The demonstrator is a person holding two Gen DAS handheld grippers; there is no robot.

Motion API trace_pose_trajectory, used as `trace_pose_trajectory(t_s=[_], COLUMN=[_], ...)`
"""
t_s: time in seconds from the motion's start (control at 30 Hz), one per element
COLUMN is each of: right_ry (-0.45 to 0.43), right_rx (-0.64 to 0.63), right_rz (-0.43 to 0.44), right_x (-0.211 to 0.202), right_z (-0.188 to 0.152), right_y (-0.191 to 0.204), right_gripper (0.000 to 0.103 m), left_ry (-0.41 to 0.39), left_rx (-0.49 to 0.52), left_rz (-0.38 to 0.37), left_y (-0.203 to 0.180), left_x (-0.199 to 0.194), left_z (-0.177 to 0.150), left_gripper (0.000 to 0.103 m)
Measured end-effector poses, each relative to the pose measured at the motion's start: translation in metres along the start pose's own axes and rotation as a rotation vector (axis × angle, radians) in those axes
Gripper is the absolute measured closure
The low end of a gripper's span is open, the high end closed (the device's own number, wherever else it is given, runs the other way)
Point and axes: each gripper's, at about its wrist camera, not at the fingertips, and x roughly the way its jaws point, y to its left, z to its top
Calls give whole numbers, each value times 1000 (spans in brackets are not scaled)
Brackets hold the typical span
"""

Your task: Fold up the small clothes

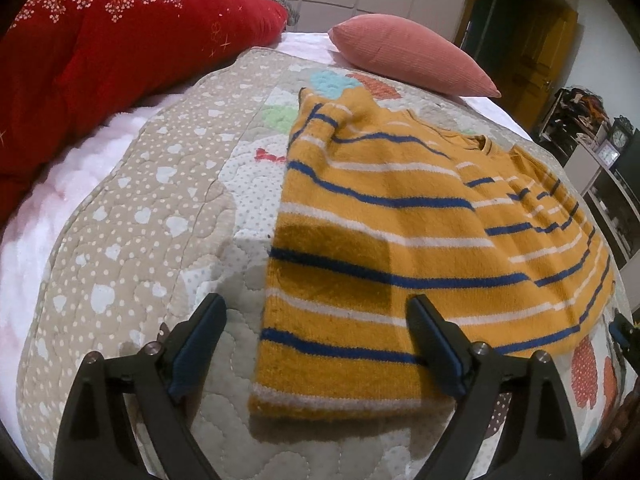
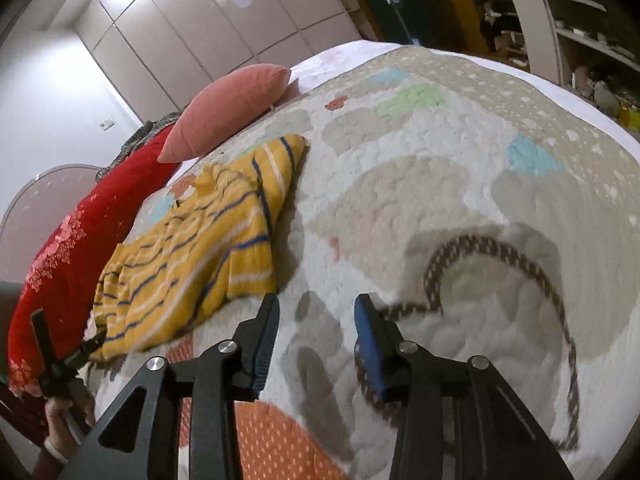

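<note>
The left gripper (image 1: 316,344) hangs spread and empty over the near hem of the striped sweater (image 1: 400,240), probably lining up a pinch. The right gripper (image 2: 316,340), also apart, hovers beside it above the quilt (image 2: 440,184).

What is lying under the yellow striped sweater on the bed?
The yellow striped sweater lies on a quilt with dots and coloured patches. Whatever is between them is covered.

Fuzzy knitted cloth for the striped sweater (image 1: 380,216); stitched, puffy cotton for the quilt (image 1: 132,240); ribbed corduroy on the pink pillow (image 1: 412,56); matt black plastic with shiny metal pins on the left tool (image 1: 316,332).
</note>
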Motion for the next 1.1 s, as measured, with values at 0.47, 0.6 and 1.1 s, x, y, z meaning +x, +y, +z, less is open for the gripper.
trace_pose_trajectory(t_s=[0.47,0.6,1.1], right_ry=[-64,-82,-102], right_rx=[-69,-109,-147], right_rz=[-27,-50,-71], right_x=[5,6,8], right_z=[-16,-20,-24], right_y=[5,11,15], right_gripper=[41,37,34], left_ry=[-25,-28,-31], left_rx=[-7,-9,-11], left_rz=[-14,-17,-19], left_y=[3,3,3], left_x=[-6,-6,-8], left_z=[-4,-5,-6], left_gripper=[11,11,11])
